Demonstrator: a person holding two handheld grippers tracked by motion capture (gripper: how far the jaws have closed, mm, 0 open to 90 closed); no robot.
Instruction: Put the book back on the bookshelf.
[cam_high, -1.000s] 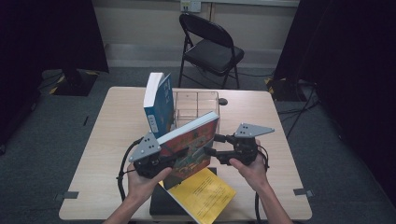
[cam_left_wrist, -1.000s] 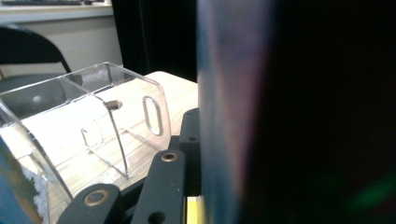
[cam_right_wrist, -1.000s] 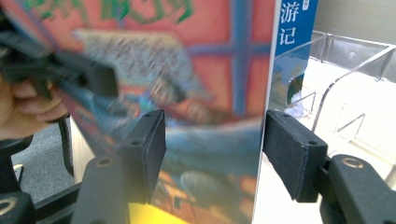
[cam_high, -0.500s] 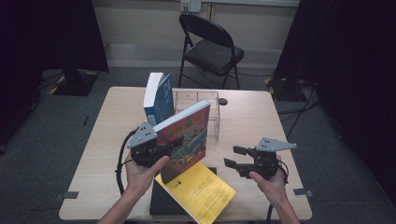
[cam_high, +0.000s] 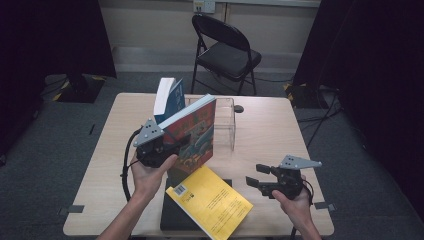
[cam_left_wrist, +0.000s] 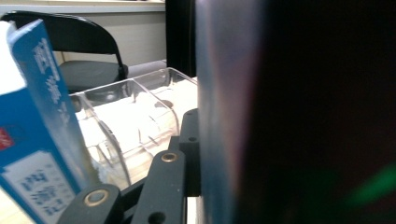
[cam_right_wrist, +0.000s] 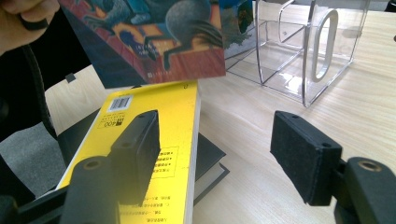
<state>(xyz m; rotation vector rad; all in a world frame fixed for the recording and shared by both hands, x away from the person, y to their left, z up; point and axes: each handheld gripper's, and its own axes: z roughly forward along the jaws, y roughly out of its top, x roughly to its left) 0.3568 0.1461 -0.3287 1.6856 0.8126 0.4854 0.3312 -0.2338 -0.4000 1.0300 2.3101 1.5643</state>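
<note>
Red and painted, the book (cam_high: 192, 132) is clamped in my left claw (cam_high: 172, 145), lifted and tilted above the table (cam_high: 260, 135). At twelve o'clock from it stand the clear rack (cam_high: 225, 125) and the upright blue book (cam_high: 167, 97). At six o'clock lies the yellow book (cam_high: 210, 200). My right claw (cam_high: 256, 176) hangs open, holding nothing, at four o'clock.
</note>
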